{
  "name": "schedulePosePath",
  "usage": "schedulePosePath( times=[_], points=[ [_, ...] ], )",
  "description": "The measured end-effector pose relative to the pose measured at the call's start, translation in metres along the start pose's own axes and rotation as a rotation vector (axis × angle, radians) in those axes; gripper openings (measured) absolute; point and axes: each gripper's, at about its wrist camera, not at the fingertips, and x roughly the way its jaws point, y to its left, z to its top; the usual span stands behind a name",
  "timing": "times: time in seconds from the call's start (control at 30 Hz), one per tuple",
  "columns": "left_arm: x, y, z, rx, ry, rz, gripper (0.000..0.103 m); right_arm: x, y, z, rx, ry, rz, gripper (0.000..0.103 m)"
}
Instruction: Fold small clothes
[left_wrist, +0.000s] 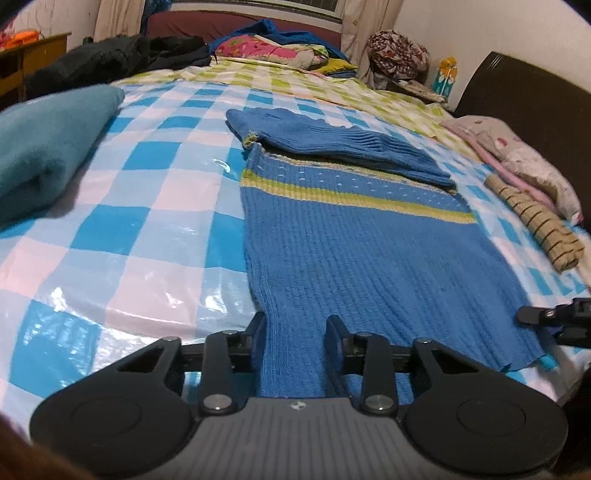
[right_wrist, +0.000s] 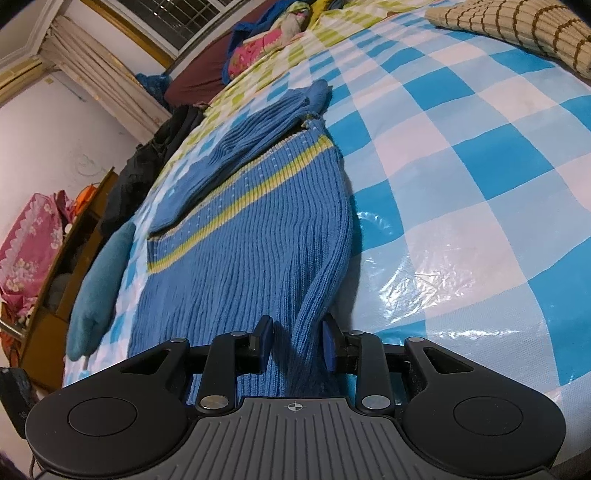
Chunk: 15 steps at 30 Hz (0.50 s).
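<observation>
Both tools on hem: left tool (left_wrist: 295, 325) and right tool (right_wrist: 297, 328) pinch sweater (left_wrist: 354, 236). Soft, floppy knit; we grip corners, bed (left_wrist: 147, 206) slick.

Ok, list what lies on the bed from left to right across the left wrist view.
Teal folded blanket → blue sweater → tan striped garment → pink and grey cloth at the right edge.
</observation>
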Motion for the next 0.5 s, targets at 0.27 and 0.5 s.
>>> schedulePosePath(
  times=[0.27, 0.5],
  points=[
    [0.006, -0.004, 0.002, 0.007, 0.014, -0.030, 0.035, 0.002, -0.003, -0.001, 0.008, -0.003, 0.022, 0.026],
    [0.004, 0.009, 0.017, -0.120, 0.005, -0.139, 0.017, -0.003, 0.006, 0.000, 0.035, -0.035, 0.086, 0.013]
  ],
)
